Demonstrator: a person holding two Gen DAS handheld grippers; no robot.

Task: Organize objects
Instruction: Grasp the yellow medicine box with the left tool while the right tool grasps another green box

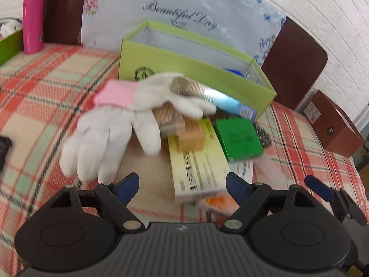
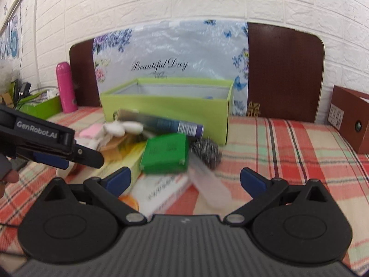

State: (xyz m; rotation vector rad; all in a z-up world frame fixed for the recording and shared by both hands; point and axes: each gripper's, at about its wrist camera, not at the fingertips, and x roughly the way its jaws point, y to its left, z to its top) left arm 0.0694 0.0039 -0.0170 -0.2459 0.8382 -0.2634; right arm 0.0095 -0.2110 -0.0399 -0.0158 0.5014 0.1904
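A heap of boxes (image 2: pixel 165 153) blocks the green bin's (image 2: pixel 166 108) front; cloth (image 2: pixel 288 143) rightward lies bare.

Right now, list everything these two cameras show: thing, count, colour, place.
storage box: one, lime green, open, at the back of the plaid cloth.
gloves: two, white with pink cuffs, on the left of the pile.
green box: one, in front of the storage box.
steel scourer: one, silver, right of the green box.
yellow carton: one, pale yellow, lying flat in the pile.
tan box: one, on the yellow carton.
tube: one, silver and blue, against the storage box.
flask: one, pink, back left.
brown box: one, far right.
left gripper: black, blue pads, open.
right gripper: same, open.
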